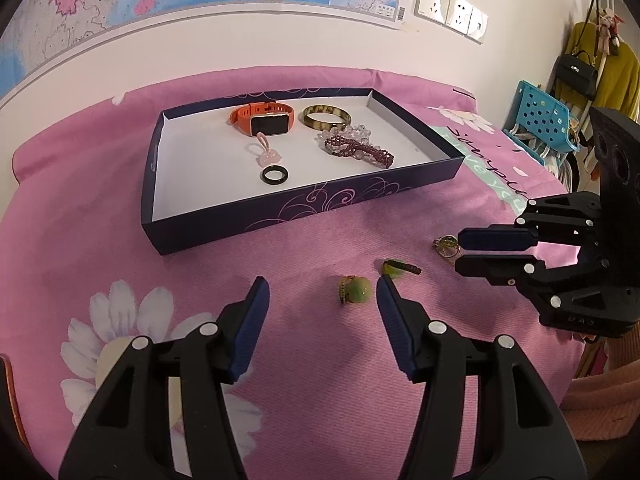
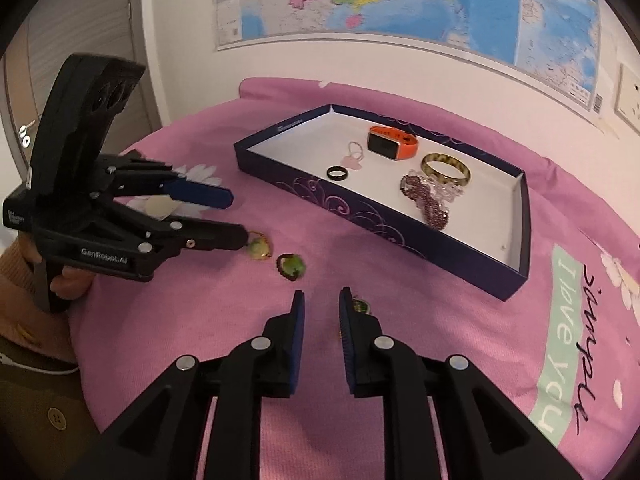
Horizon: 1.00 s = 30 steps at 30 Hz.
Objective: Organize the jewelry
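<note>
Both tongs are apart, left tongs (image 1: 320, 292) just beside a green ring (image 1: 355, 289) at lower center. Right tongs (image 2: 322, 300) hover beside another ring (image 2: 361, 305); the box (image 1: 280, 216) sits upper center.

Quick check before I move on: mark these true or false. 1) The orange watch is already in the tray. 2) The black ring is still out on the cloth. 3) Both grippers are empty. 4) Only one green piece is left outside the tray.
1) True: the orange watch lies inside the tray.
2) False: the black ring is in the tray.
3) True: the left gripper and right gripper are open, holding nothing.
4) False: three green pieces lie on the pink cloth, including the green bead ring.
</note>
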Each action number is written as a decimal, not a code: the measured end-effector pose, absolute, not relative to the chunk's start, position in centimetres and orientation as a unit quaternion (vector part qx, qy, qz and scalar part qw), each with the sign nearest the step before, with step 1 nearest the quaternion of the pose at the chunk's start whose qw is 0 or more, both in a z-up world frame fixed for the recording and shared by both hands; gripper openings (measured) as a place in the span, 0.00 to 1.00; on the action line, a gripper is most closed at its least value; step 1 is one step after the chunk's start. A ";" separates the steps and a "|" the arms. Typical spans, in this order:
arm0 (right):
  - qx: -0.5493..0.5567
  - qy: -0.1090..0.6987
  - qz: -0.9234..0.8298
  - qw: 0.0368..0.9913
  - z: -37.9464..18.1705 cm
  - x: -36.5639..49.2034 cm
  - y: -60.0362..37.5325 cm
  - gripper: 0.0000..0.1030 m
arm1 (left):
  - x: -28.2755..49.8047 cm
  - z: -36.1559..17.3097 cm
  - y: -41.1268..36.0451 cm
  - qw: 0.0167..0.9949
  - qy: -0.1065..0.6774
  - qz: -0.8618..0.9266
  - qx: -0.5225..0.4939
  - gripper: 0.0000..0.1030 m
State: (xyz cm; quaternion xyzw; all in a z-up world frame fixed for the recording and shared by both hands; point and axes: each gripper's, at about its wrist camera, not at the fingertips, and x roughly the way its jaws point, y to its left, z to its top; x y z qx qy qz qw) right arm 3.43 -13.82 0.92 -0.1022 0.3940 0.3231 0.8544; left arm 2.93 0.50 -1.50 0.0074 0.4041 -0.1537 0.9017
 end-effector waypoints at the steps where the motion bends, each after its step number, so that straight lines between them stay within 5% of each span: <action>1: -0.093 0.396 0.319 0.856 0.9 3.6 -14.1 0.14 | 2.9 -1.5 0.5 0.901 0.404 -0.154 0.007 0.54; 18: -0.157 0.400 0.263 0.864 -0.4 4.1 -13.0 0.26 | 2.9 -2.0 0.5 0.898 0.411 -0.158 -0.001 0.54; 30: -0.230 0.387 0.244 0.859 -0.6 4.0 -11.5 0.14 | 3.0 -2.1 0.9 0.897 0.412 -0.159 -0.009 0.55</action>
